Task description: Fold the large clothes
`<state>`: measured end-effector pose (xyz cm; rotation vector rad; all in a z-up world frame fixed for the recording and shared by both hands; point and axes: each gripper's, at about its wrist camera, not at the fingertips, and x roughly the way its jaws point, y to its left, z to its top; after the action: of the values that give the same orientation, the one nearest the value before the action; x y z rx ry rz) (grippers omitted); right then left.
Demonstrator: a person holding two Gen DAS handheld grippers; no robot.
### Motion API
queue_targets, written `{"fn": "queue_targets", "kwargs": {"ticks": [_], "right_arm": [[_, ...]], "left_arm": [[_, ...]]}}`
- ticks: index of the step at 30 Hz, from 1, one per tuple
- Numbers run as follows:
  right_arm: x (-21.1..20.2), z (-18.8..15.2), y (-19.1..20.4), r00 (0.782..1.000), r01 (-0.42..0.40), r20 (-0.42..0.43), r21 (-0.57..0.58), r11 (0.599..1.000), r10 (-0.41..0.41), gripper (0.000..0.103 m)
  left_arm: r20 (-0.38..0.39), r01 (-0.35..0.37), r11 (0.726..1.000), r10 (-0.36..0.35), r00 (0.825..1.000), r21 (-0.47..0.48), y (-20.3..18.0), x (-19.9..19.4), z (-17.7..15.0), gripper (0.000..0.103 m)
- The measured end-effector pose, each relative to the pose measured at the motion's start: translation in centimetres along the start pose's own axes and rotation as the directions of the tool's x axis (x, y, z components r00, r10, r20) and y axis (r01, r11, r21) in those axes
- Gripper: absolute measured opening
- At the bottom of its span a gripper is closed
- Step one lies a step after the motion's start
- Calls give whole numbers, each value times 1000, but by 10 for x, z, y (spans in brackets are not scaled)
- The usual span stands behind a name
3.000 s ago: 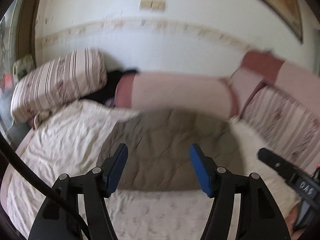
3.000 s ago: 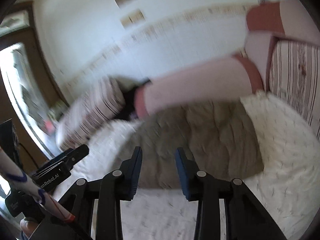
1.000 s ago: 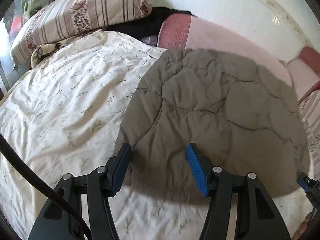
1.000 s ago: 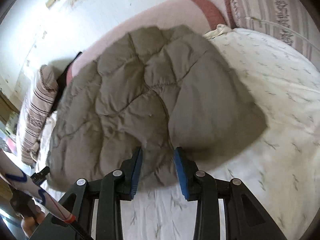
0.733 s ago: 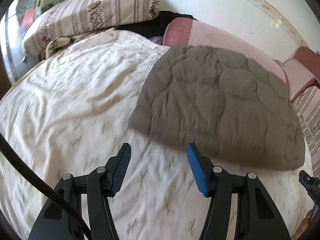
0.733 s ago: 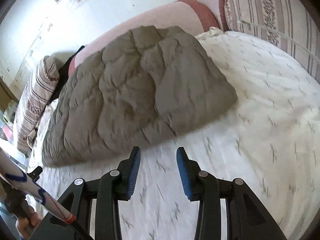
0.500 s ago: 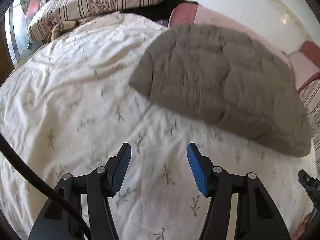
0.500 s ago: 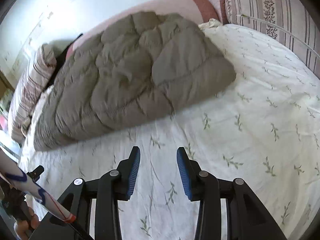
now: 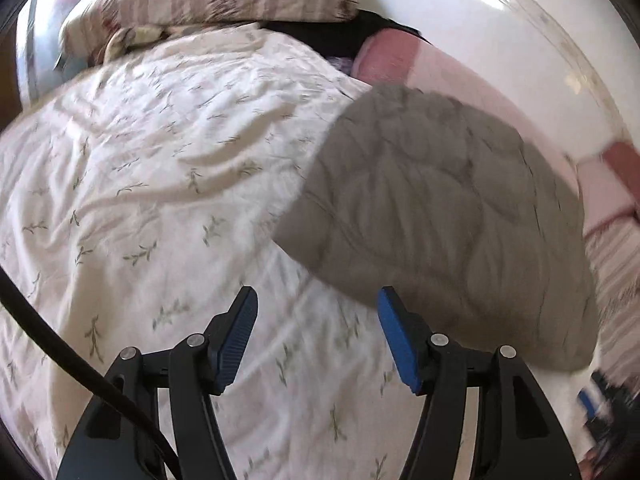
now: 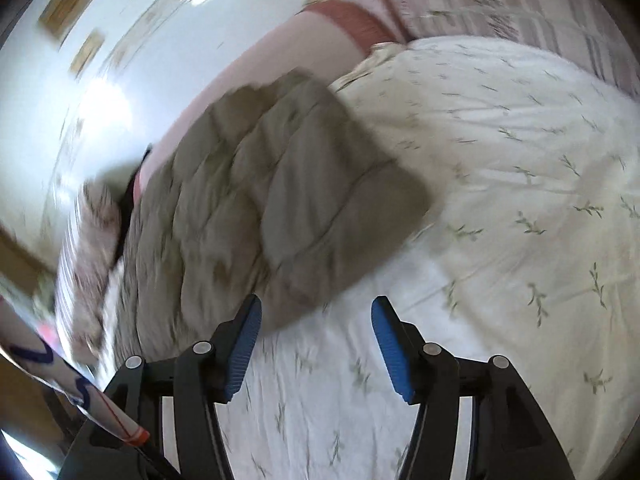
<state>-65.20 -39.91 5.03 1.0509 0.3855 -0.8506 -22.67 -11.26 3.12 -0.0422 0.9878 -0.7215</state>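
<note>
Since 1 second ago: right gripper (image 10: pixel 316 312) jaws have just spread, empty; left gripper (image 9: pixel 316 304) gaping, empty; quilted jacket (image 9: pixel 448 216) at 1 o'clock, blurred.

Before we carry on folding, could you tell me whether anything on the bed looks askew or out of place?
Nothing stands out. The grey quilted garment lies folded on the leaf-print bedsheet, its far edge up against the pink bolster. Both frames are blurred, so small faults would not show.
</note>
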Motion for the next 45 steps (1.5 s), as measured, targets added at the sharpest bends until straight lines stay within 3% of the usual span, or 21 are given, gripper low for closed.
{"fn": "queue_targets", "kwargs": {"ticks": [5, 15, 18, 30, 33, 34, 36, 39, 42, 45], "right_arm": [[4, 17, -30, 998, -56, 42, 183, 982, 49, 65], [16, 22, -47, 995, -86, 77, 227, 970, 70, 69], [16, 24, -53, 992, -110, 94, 252, 961, 89, 72], [42, 42, -55, 988, -142, 102, 276, 951, 118, 80], [51, 46, -54, 987, -150, 100, 265, 953, 127, 80], [52, 48, -53, 986, -152, 100, 253, 955, 131, 79], [56, 50, -49, 988, -143, 95, 223, 964, 125, 58], [53, 52, -42, 990, -116, 100, 174, 978, 100, 43], [47, 49, -11, 990, 44, 131, 9, 999, -45, 39], [46, 41, 17, 967, 201, 188, -141, 970, -173, 38]], "left_arm": [[-9, 39, 994, -40, 999, -100, 15, 10, 9, 61], [49, 92, 991, -87, 995, -100, 12, 9, 8, 62], [60, 111, 987, -104, 993, -114, 8, 12, 9, 68], [88, 228, 897, -211, 974, -379, 24, 55, 28, 79], [93, 238, 896, -219, 971, -375, 23, 65, 31, 81], [93, 229, 907, -209, 973, -354, 21, 66, 33, 81], [89, 186, 940, -168, 982, -285, 13, 67, 37, 79], [103, 103, 980, -86, 991, -168, -2, 64, 40, 69], [146, -31, 999, 34, 989, -22, -25, 59, 39, 63], [182, -137, 988, 122, 976, 75, -41, 60, 36, 62]]}}
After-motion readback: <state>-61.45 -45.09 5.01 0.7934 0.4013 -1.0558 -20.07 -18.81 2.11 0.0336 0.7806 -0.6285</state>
